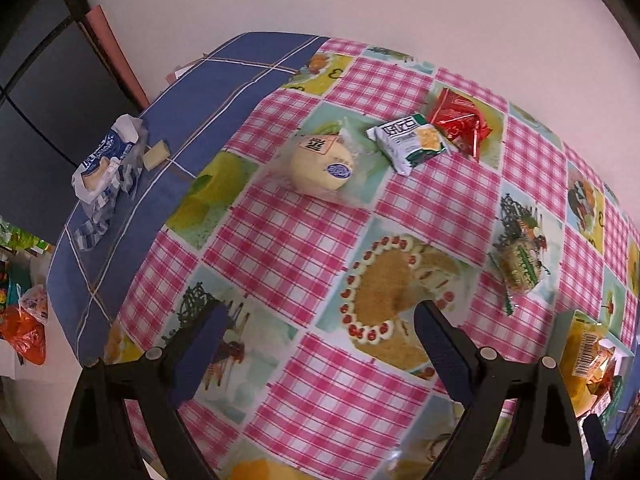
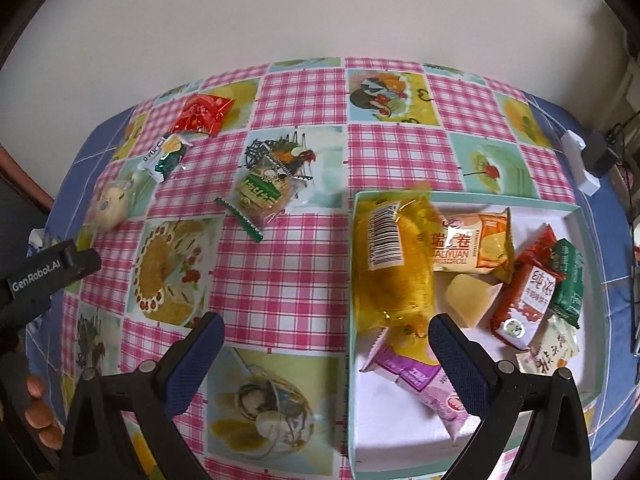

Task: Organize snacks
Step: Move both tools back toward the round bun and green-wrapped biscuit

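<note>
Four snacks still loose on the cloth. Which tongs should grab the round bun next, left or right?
Left, probably. The left tongs are open and empty, and the round bun lies straight ahead of them. The right tongs, also open, hover at the box edge, with the bun far off to their left.

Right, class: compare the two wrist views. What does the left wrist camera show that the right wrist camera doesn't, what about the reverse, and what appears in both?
Left wrist only: the torn blue-and-white wrapper on the blue cloth, with a pale snack piece beside it, and the open left gripper.

Right wrist only: most of the white box with its purple packet, red carton and swiss roll packet, plus the open right gripper.

Both: the red packet, green-and-white cracker packet, round bun and yellow bag.
</note>
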